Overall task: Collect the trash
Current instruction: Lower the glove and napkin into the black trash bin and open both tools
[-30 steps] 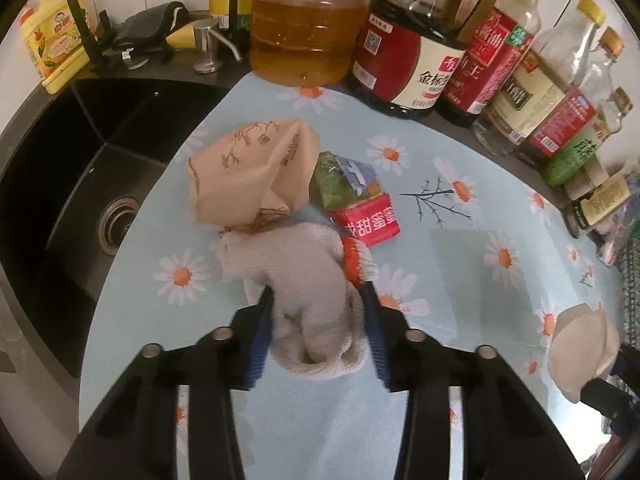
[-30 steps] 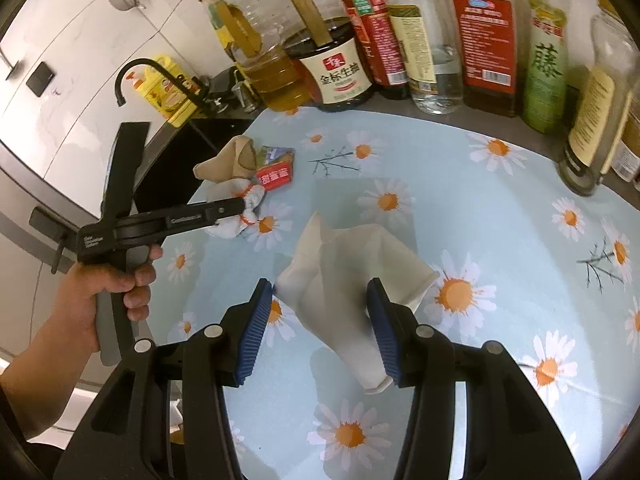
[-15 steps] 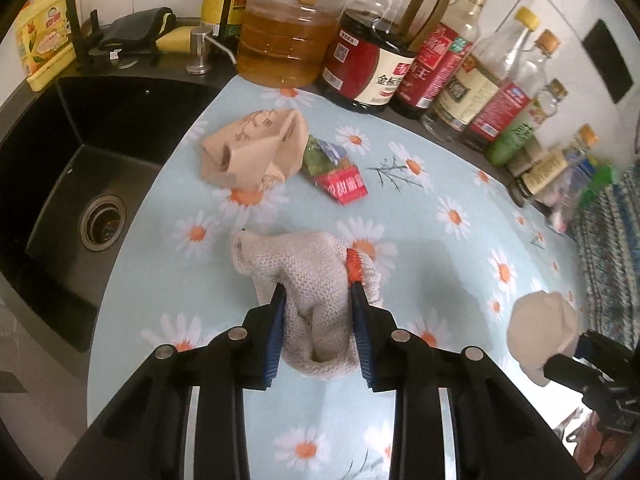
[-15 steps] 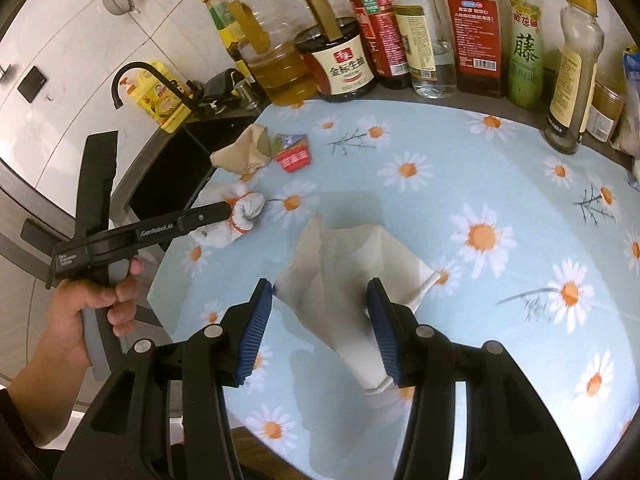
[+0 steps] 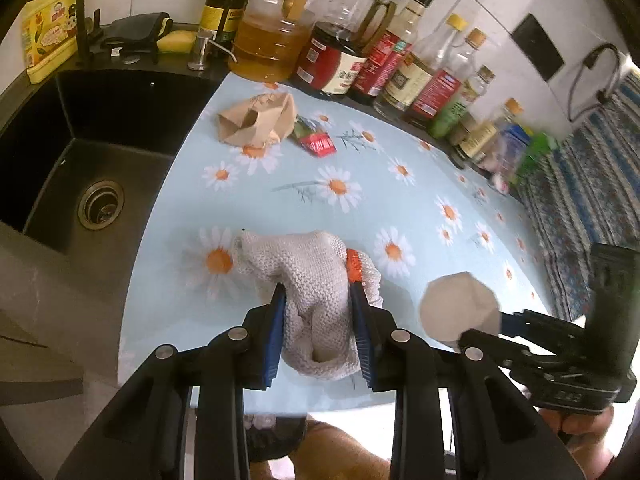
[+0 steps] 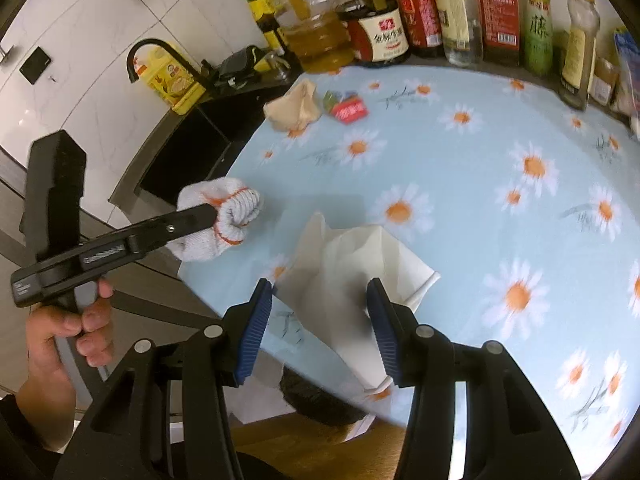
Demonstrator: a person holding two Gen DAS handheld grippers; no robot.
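My left gripper [image 5: 320, 320] is shut on a white knitted glove [image 5: 316, 280] with an orange cuff and holds it above the counter's front edge; the glove also shows in the right wrist view [image 6: 224, 216]. My right gripper [image 6: 320, 320] is shut on a crumpled white paper napkin [image 6: 352, 264], which also shows in the left wrist view [image 5: 460, 308]. A crumpled brown paper bag [image 5: 256, 120] and a red and green snack wrapper [image 5: 316, 142] lie on the daisy-print counter mat [image 5: 400, 200] at the back.
A black sink [image 5: 80, 160] with a drain lies to the left. Several oil and sauce bottles [image 5: 360, 60] line the back wall. A dark bin opening [image 6: 316, 396] shows below the counter's front edge. A patterned cloth [image 5: 580, 208] lies at the right.
Both grippers have pulled back toward the counter's front edge, each with its item. The glove and the napkin are lifted farther from the bag and the wrapper.
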